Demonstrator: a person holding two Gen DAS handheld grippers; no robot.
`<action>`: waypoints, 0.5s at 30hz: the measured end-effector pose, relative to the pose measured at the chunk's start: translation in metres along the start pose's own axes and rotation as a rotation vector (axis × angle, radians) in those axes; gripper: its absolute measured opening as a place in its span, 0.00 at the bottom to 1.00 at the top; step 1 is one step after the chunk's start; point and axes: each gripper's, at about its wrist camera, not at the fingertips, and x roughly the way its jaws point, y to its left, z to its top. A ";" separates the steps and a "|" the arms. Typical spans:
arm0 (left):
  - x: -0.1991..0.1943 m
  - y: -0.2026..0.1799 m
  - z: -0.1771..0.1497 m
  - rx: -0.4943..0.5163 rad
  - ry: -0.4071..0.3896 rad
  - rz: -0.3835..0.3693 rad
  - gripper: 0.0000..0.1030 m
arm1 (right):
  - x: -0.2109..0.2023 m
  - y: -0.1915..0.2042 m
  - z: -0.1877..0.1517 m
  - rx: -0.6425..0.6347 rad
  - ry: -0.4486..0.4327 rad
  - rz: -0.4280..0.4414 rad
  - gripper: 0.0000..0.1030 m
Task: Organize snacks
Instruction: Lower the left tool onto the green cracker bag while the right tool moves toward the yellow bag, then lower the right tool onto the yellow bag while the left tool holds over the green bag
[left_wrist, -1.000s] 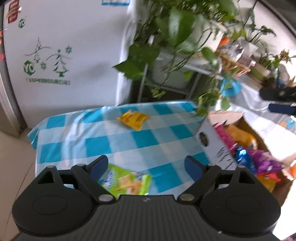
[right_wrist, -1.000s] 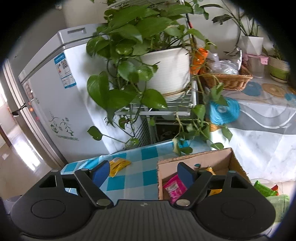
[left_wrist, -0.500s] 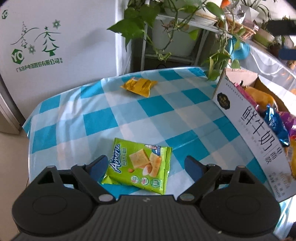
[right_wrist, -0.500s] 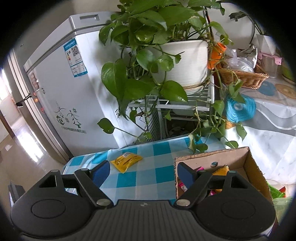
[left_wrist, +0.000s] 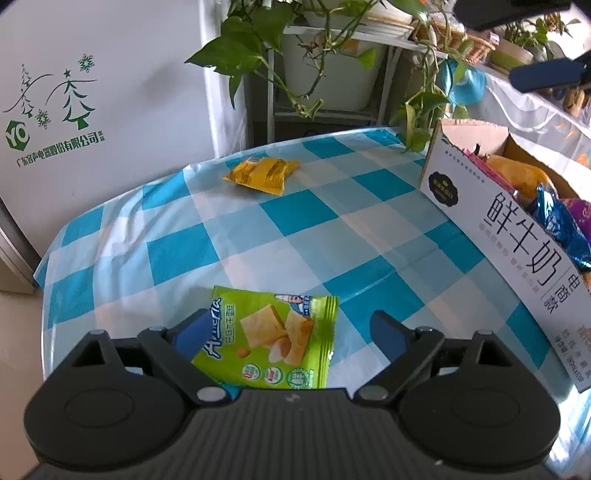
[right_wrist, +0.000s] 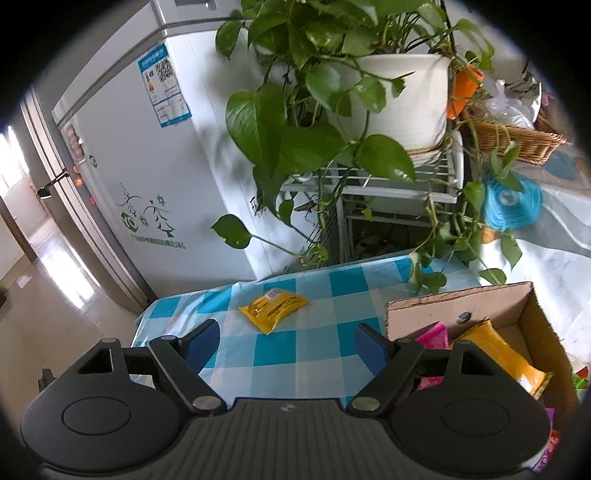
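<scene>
Holding snack packets, pink, orange, blue, maybe purple: cardboard box (left_wrist: 495, 218). Left gripper (left_wrist: 291, 332) jaws opening astride green packet (left_wrist: 269, 343); right gripper (right_wrist: 286, 345) jaws spread.

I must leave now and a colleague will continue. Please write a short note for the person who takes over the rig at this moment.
Left gripper: jaws opening, green snack packet between them, not gripped.
Right gripper: jaws open, empty, above the checked tablecloth.
Yellow snack packet lies loose near the far table edge.
Cardboard box on the right already holds several packets.
Left to do: put the green packet, then the yellow one, into the box.
</scene>
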 end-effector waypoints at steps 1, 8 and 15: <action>-0.001 0.001 0.000 -0.006 -0.004 -0.002 0.87 | 0.002 0.001 0.000 0.001 0.005 0.001 0.83; -0.007 0.015 0.001 -0.060 -0.018 0.012 0.63 | 0.021 0.008 -0.003 0.010 0.048 0.016 0.83; -0.011 0.031 -0.004 -0.154 -0.009 0.025 0.60 | 0.050 0.013 -0.009 0.028 0.105 0.023 0.82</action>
